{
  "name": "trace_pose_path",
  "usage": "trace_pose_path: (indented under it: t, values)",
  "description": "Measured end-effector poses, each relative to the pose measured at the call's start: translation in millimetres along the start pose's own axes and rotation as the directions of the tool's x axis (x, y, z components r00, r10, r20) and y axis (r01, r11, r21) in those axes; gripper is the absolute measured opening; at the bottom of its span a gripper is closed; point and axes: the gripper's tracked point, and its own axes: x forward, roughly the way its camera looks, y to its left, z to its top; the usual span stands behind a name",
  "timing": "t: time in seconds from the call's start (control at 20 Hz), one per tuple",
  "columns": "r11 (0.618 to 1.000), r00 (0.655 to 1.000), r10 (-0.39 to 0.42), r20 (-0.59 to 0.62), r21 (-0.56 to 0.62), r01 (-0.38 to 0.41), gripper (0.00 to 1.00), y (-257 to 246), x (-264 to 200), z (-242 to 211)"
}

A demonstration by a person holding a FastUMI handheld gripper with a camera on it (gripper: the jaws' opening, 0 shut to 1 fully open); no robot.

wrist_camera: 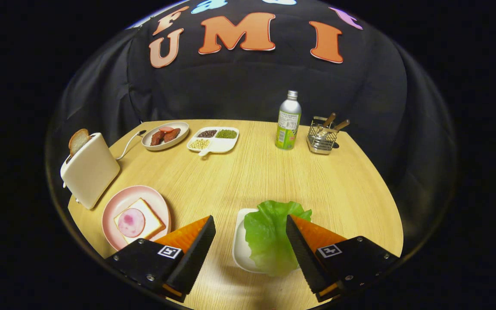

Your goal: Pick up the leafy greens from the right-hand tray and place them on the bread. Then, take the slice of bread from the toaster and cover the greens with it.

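hand-held gripper [250, 236] hovering with fingers spread wide and gripping nothing, leafy greens [269, 239] lying on a white tray [240, 245] between them, right finger hiding the leaf's edge, bread [141, 219] under a ham slice [131, 222] on a pink plate [121, 204], toaster [89, 170] holding a half-hidden slice [78, 140], desk [239, 181]

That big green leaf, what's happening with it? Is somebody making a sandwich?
Yes, a sandwich is under way. A person holds a gripper whose fingers are spread open above the table, gripping nothing. The lettuce leaf lies on a small white tray, partly between the fingers, with one finger in front of its edge. Off to the side, a pink plate holds bread topped with a slice of ham. Another bread slice sticks up out of the toaster, untouched.
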Motion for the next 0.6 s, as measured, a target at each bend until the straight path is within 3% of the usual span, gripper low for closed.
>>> trace_pose_path:
  t: [0.3, 0.6]
  values:
    - [0.999, 0.992, 0.016, -0.124, 0.036, -0.012, 0.98, -12, 20, -22]
    - [0.999, 0.976, 0.040, -0.212, -0.001, -0.042, 0.98, -12, 37, -35]
